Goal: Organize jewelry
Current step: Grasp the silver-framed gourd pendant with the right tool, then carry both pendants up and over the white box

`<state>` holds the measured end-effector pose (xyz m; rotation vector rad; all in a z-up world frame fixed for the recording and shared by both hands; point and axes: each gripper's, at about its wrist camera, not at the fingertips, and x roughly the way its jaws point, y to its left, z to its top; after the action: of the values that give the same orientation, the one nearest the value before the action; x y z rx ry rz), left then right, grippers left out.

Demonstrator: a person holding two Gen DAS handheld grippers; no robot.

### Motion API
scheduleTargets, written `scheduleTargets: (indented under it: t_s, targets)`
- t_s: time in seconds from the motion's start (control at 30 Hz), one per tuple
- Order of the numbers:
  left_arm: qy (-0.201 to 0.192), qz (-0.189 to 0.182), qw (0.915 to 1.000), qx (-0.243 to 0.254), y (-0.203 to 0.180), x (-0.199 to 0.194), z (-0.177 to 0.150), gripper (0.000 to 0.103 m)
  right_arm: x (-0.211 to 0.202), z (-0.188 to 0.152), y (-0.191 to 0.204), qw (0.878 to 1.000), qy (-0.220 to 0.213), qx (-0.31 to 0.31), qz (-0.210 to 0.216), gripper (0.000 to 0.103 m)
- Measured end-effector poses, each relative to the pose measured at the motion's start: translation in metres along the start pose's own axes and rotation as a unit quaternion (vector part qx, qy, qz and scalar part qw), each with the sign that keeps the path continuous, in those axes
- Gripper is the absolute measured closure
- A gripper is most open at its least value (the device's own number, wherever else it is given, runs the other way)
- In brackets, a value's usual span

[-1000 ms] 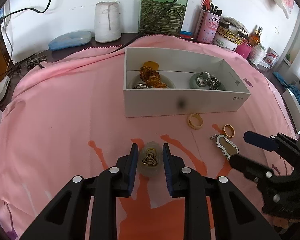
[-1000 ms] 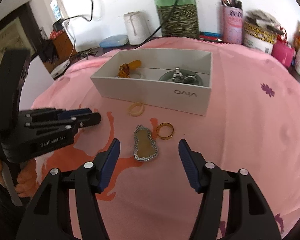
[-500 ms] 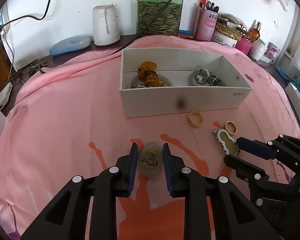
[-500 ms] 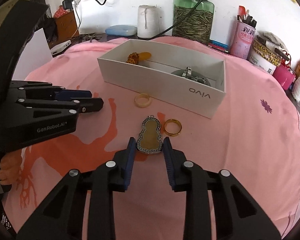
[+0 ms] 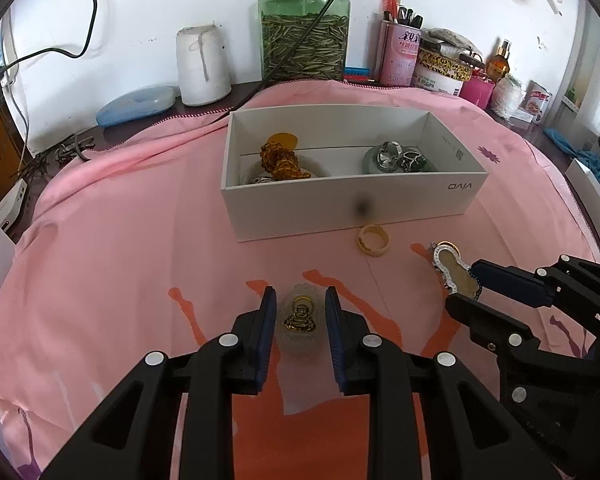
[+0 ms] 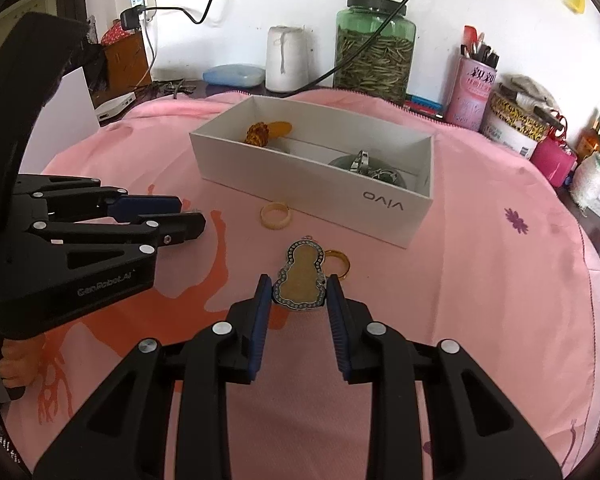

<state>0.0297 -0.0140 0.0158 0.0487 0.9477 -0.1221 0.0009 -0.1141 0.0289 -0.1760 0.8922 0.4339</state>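
A pale Buddha pendant [image 5: 300, 318] with a gold figure sits between the pads of my left gripper [image 5: 300, 300], which is shut on it just over the pink cloth. My right gripper [image 6: 299, 284] is shut on a gourd-shaped pendant [image 6: 302, 276] with a studded silver rim, its top tilted toward the box. A gold ring [image 6: 340, 264] lies right behind that pendant and a cream ring [image 6: 276, 216] lies by the box wall. The white box [image 5: 340, 208] holds amber beads [image 5: 280, 160] on the left and silver rings [image 5: 392, 156] on a green dish on the right.
Behind the box, along the wall, stand a green glass jar [image 5: 304, 32], a white spool [image 5: 202, 66], a pink pen can [image 5: 398, 54] and a blue case [image 5: 136, 104]. A black cable hangs over the jar. The two grippers sit side by side in front of the box.
My right gripper's jaws came together from wide apart onto the gourd pendant and tipped it up. The left gripper kept still with the Buddha pendant in it.
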Motion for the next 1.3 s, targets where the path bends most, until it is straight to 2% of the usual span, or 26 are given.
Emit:
scheduleTargets:
  t_s: [0.5, 0.7, 1.07, 1.3]
  targets:
    - [0.003, 0.0, 1.0, 0.004, 0.0, 0.002, -0.001, 0.078, 0.0, 0.0, -0.001, 1.0, 0.0, 0.001, -0.003, 0.076]
    - [-0.007, 0.002, 1.0, 0.005, -0.001, -0.002, -0.001, 0.078, -0.002, 0.0, -0.002, 1.0, -0.006, 0.003, -0.006, 0.076]
    - [-0.019, 0.001, 0.9998, 0.001, 0.0, -0.009, 0.001, 0.078, -0.011, 0.003, -0.008, 0.999, -0.025, 0.016, -0.012, 0.076]
    - [-0.033, 0.0, 0.9994, -0.01, 0.005, -0.016, 0.003, 0.078, -0.022, 0.005, -0.01, 0.998, -0.052, 0.02, -0.037, 0.076]
